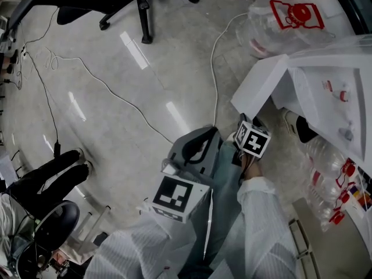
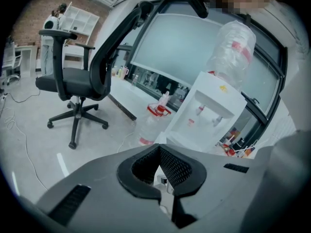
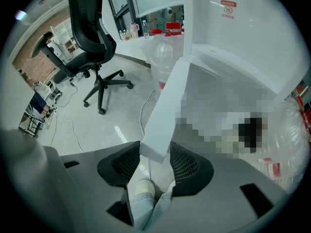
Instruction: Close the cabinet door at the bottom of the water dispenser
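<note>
A: In the head view, where does the person's trouble lie?

B: The cabinet door stands swung out from the bottom front of the water dispenser, over the floor at the right. The right gripper sits at the door's lower free corner. A push that runs off to one side would likely let that corner slip out and leave the door ajar. A white cable also crosses the floor toward the door's outer face. It looks to be clear of the swing, though that is a guess.

A: And the left gripper?

B: The left gripper hangs by the person's knee, well apart from the door. In the left gripper view its jaws are pressed together with nothing between them. The dispenser stands ahead and to the right, carrying a large bottle on top. The door itself is hard to pick out there. A hard slam could rock that top-heavy load.

A: What does the right gripper view add?

B: The door's bottom corner sits between the jaws, and the pads appear to pinch its two faces with their tips only. That shallow bite is the main risk, because any twist of the wrist may pry it loose. The person's shoe lies directly beneath the jaws, so the person is close in and has little room to follow the door's arc.
</note>
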A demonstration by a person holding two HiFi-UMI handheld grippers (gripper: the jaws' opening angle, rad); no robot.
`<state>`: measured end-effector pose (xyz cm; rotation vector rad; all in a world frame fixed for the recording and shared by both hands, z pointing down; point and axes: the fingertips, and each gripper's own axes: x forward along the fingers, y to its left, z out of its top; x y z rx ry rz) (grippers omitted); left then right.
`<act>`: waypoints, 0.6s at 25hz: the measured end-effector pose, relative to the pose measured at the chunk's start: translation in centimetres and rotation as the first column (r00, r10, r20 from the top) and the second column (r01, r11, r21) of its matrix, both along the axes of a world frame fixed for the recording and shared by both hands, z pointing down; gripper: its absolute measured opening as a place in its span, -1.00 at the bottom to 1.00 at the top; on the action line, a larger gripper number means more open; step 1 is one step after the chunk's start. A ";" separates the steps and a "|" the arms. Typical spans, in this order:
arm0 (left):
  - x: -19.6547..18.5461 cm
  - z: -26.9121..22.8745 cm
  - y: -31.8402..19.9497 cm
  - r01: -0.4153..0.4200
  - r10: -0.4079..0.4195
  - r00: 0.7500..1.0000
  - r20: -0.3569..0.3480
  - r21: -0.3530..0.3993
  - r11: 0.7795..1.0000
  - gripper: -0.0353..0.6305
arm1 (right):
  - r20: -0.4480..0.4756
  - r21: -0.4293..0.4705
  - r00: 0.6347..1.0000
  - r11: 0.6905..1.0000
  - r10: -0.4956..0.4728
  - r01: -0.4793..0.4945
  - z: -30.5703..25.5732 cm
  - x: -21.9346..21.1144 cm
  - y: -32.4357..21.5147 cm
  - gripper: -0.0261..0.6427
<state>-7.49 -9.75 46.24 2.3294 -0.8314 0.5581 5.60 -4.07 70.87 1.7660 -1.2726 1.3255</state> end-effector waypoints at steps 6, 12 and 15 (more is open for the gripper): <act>1.3 0.3 0.0 -0.024 0.024 1.000 -0.002 -0.002 1.000 -0.87 | 0.014 -0.002 1.000 1.000 -0.002 0.002 -0.1 0.8 1.0 -0.37; 4.2 1.1 1.1 -0.054 0.054 0.999 -0.006 -0.015 0.998 -0.87 | 0.033 -0.001 0.999 1.000 -0.024 0.024 -0.1 2.3 2.6 -0.39; 5.7 1.3 1.8 -0.046 0.046 0.999 -0.012 -0.021 0.999 -0.87 | 0.040 0.001 0.998 0.999 -0.043 0.043 0.0 3.3 3.4 -0.39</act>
